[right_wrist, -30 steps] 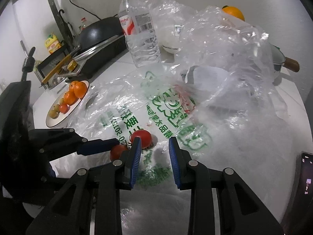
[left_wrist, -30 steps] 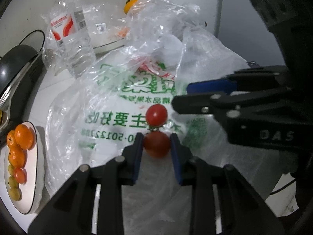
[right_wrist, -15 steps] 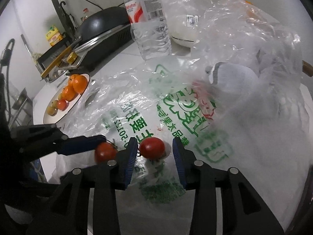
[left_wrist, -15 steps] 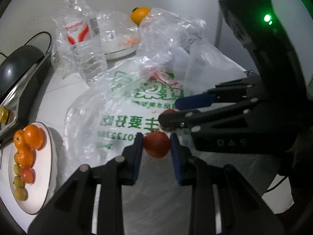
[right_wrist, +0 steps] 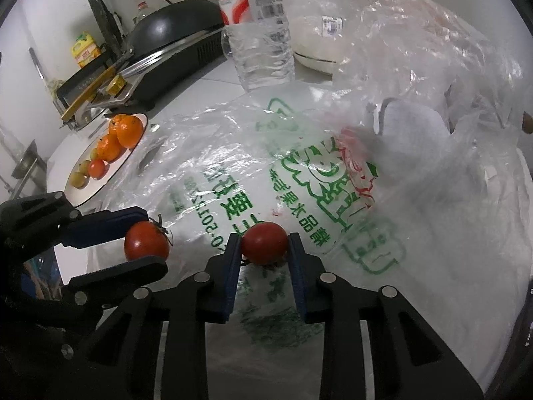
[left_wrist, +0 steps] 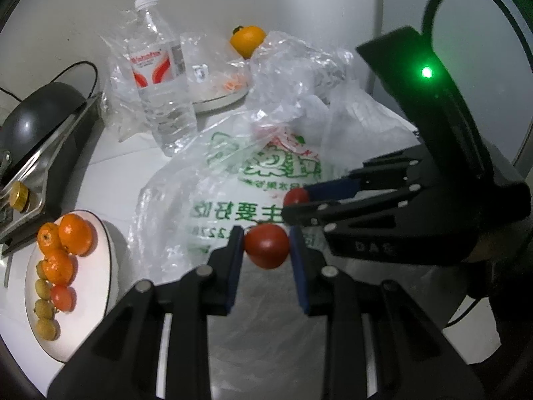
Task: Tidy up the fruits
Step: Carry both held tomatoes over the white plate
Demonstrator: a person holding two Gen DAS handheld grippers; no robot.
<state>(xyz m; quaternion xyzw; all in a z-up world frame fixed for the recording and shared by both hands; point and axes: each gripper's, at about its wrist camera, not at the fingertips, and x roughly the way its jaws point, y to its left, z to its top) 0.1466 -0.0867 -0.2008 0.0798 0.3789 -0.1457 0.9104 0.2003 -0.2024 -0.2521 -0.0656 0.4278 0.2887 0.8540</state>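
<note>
While left tool [left_wrist: 266,250] clamps tomato [left_wrist: 266,246], right tool [right_wrist: 265,250] clamps second tomato [right_wrist: 264,242]

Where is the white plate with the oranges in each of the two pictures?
Left wrist view: the plate lies at the lower left edge.
Right wrist view: the plate is at the left, above the left gripper.
Shared landmark: the water bottle.

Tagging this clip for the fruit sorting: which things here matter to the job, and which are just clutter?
Job:
left gripper holding a tomato
right gripper holding a second tomato
fruit plate
printed plastic bag

Clutter:
water bottle
black pan
</note>
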